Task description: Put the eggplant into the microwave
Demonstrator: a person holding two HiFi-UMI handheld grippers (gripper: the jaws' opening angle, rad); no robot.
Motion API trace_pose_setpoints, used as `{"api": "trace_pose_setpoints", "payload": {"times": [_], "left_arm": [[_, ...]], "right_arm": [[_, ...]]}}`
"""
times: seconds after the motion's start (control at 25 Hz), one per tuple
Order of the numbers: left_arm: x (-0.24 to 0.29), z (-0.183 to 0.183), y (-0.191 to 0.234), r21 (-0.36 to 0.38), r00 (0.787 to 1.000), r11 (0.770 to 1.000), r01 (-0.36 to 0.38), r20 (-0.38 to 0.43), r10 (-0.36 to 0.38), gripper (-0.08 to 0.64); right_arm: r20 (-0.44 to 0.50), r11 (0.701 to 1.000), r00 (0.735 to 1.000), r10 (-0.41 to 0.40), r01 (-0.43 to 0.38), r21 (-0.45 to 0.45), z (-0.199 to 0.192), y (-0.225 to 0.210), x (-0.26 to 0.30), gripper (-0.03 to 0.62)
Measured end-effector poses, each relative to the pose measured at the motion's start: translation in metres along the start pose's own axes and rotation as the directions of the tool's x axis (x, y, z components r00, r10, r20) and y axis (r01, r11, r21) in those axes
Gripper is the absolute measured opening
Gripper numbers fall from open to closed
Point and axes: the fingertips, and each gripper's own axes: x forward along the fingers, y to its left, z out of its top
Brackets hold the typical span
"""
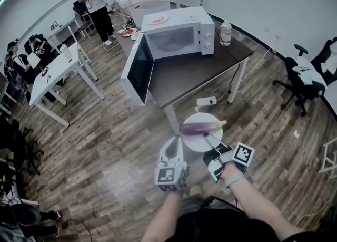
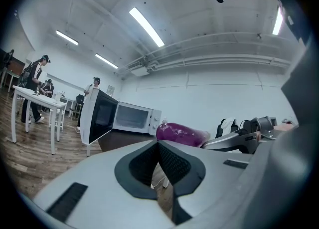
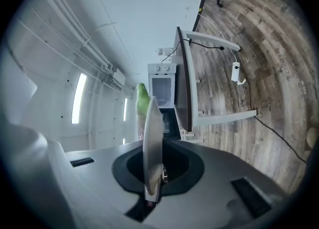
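Eggplant, purple with a green stem end, lies across a white plate that we find held in the air above the wooden floor, just in front of the near edge of the dark table. The right tongs are clenched on the plate's rim. In the right gripper view we see that thin white edge standing upright between the two dark pads, with the green stem showing past it. The left tongs sit just beside the plate on its left. In the left gripper view we see their pads pressed together at the tips, gripping only each other, with the purple eggplant showing beyond them. On the dark table stands the white microwave, its door swung wide open at the left. A second plate carrying something red rests on the microwave's top, and a clear bottle stands just beside its right side. A white power strip lies on the floor by the table's near edge. Well apart at the left, we make out a white table with seated people near it, and a standing person further back.
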Motion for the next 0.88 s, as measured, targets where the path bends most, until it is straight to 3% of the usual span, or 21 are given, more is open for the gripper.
{"api": "trace_pose_setpoints", "payload": {"times": [0.56,0.88], "left_arm": [[0.053,-0.006,0.028,-0.028,1.0,1.0,-0.006,-0.026,0.005,-0.002],[0.102,0.002,0.051,-0.015,0.999,0.999,-0.039,-0.024,0.039,-0.001]], "right_arm": [[-0.01,1.0,1.0,-0.009,0.009,0.007,0.034,-0.006,0.06,0.006],[-0.061,1.0,0.998,-0.012,0.013,0.008,0.064,-0.013,0.101,0.006]]}}
